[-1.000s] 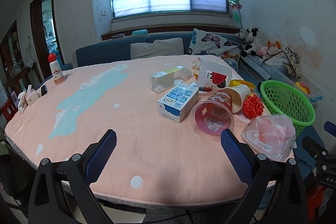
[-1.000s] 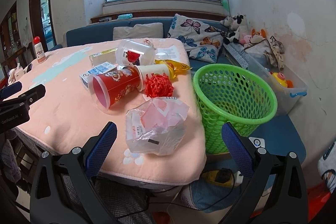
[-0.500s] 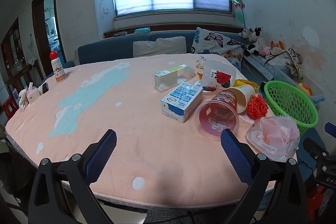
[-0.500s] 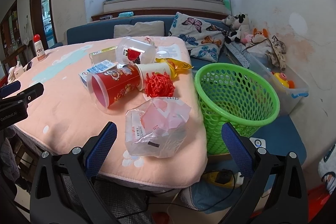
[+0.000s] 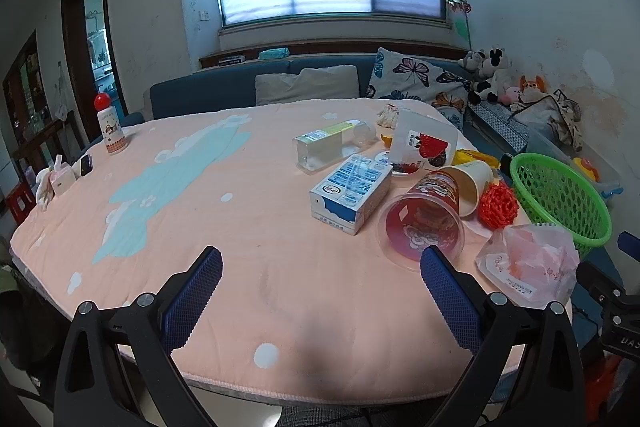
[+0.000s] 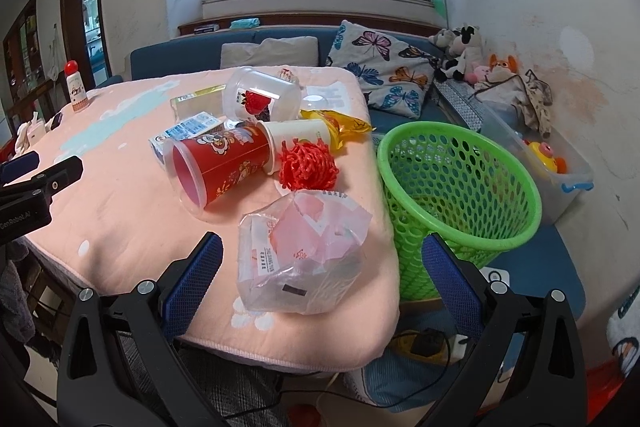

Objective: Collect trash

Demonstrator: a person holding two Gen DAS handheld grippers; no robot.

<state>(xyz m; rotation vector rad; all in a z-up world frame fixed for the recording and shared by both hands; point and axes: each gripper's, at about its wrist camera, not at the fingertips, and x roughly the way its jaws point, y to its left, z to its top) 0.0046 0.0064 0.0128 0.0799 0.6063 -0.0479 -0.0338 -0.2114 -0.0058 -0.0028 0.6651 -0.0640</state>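
We are holding both tools just off the near edge of the table (image 5: 248,227), and the left gripper (image 5: 320,291) is hanging spread wide with nothing between its blue pads, only bare peach cloth ahead of it. The right gripper (image 6: 322,277) is likewise gaping wide and empty, and the crumpled plastic bag (image 6: 300,255) is lying right in front of it, at twelve o'clock, near the table's corner.

Looking past the bag in the right wrist view, we are seeing the red mesh ball (image 6: 307,165) at twelve o'clock, touching the white paper cup (image 6: 298,137) lying on its side. At eleven o'clock the red cup (image 6: 218,167) is lying tipped over, mouth facing us, its base against the paper cup. Behind it the blue-and-white carton (image 6: 186,131) is peeking out at ten o'clock, and further back the clear tub with a strawberry label (image 6: 262,99) is lying tilted, with a yellow wrapper (image 6: 340,125) just beside it at one o'clock.

Off the table at two o'clock, the green basket (image 6: 460,195) is standing upright close beside the table edge, below table height.

From the left wrist view, the same heap is sitting at two o'clock, and the clear rectangular bottle (image 5: 332,145) is lying flat beyond the carton. Far away at ten o'clock a red-capped bottle (image 5: 110,127) is standing upright near the far edge.
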